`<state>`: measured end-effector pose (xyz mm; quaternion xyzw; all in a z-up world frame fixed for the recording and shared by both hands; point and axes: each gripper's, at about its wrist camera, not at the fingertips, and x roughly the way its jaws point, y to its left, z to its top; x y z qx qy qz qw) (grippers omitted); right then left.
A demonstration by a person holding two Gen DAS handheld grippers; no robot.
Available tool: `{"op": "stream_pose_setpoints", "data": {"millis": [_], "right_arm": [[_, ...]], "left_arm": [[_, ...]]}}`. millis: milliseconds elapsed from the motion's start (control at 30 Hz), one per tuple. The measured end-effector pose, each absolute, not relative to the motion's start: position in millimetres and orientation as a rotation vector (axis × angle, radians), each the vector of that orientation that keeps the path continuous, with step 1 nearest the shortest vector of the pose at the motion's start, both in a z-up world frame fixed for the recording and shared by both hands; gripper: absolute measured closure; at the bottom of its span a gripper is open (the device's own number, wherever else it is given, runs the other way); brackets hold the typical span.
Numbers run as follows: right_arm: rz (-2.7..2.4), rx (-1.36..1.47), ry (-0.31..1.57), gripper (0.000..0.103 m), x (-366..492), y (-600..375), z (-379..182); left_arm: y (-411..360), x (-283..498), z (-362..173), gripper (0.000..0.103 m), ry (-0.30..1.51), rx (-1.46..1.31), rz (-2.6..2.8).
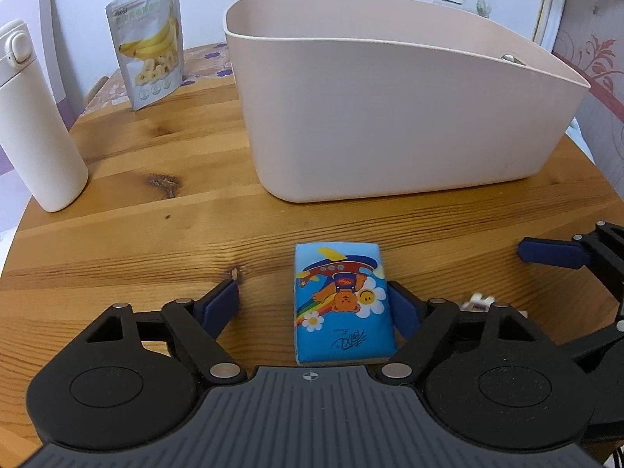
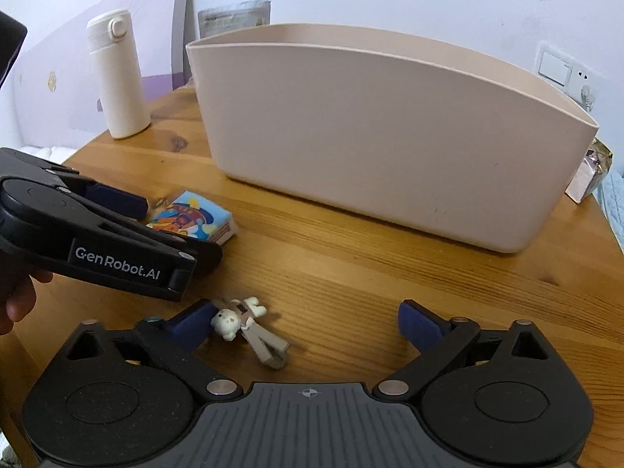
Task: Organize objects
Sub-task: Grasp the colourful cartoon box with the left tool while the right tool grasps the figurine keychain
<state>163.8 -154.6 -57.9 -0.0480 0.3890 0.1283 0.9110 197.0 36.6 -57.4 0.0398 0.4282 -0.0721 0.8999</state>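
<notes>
A blue cartoon tissue pack (image 1: 341, 302) lies on the wooden table (image 1: 156, 210) between the open fingers of my left gripper (image 1: 314, 300); the right pad touches its side, the left pad stands apart. It also shows in the right wrist view (image 2: 193, 216). A small white bear clip (image 2: 245, 325) lies on the table between the open fingers of my right gripper (image 2: 308, 321), against the left pad. A large beige bin (image 1: 390, 109) stands behind both; it also shows in the right wrist view (image 2: 382, 128).
A white flask (image 1: 35, 124) stands at the left, also in the right wrist view (image 2: 117, 74). A banana-chip pouch (image 1: 150, 43) stands at the back left. A pink packet (image 2: 589, 173) sits right of the bin. The table edge curves close on both sides.
</notes>
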Motion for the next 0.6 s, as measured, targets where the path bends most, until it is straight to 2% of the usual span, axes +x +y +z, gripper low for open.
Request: {"op": "stream_pose_setpoints", "data": {"millis": [133, 167, 200, 433, 600], "right_arm": [[0.257, -0.086, 0.78, 0.037, 163, -159, -54], [0.255, -0.082, 0.777, 0.045, 164, -160, -54], [0.253, -0.077, 0.773, 0.048, 163, -161, -53], [0.25, -0.075, 0.764, 0.077, 160, -166, -51], [0.265, -0.078, 0.762, 0.078, 157, -166, -52]], "left_arm": [[35, 196, -54, 0.049, 0.874, 0.085, -0.166], [34, 196, -54, 0.051, 0.874, 0.086, -0.17], [34, 196, -53, 0.055, 0.873, 0.087, -0.172], [37, 193, -54, 0.056, 0.867, 0.065, -0.179], [37, 191, -53, 0.057, 0.865, 0.059, -0.184]]}}
